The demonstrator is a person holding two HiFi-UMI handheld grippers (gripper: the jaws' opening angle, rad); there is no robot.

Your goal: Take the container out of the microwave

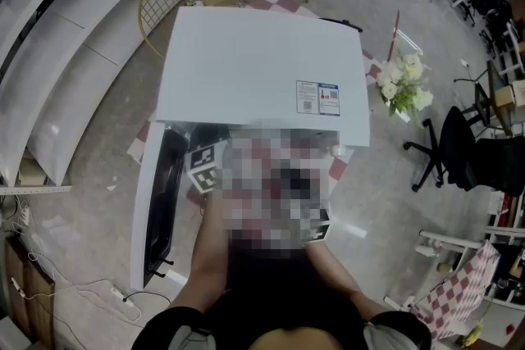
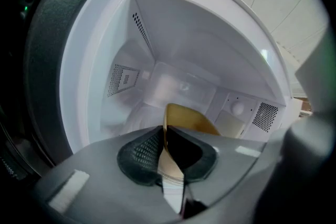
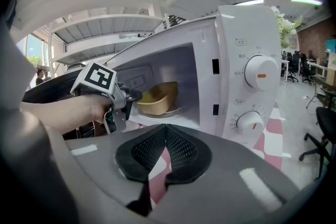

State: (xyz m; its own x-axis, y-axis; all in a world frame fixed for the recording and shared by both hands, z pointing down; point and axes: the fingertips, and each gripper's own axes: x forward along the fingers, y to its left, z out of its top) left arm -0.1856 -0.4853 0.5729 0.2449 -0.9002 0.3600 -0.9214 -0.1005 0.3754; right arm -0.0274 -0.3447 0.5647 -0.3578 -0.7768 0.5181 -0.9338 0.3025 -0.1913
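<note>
So while the white microwave [image 1: 262, 61] sits with its door [image 1: 160, 201] swung open off its left side, the tan container [image 2: 191, 119] is inside the cavity, on the glass turntable [image 3: 176, 110], a bit toward the front opening. The left gripper [image 2: 164, 131] is poked in through the microwave's opening, and its jaws are narrow, clamped on the container's near wall, with one pad on the outside and one on the inside of the rim. From the right gripper view you can see the person's hand [image 3: 79, 110] wrapped around that gripper just outside the microwave's mouth, with the marker cube [image 3: 100, 77] sitting on top. The right gripper [image 3: 166, 131] is out in front of the microwave, well apart from the container, roughly below the control panel side. Its jaws are pressed together with nothing between them. Both dials [image 3: 261, 72] on the microwave's right-hand panel have orange marks. Under the microwave there's a red-and-white checkered cloth [image 3: 273, 134] peeking out at the front. In the head view a mosaic patch covers most of the microwave's front.
</note>
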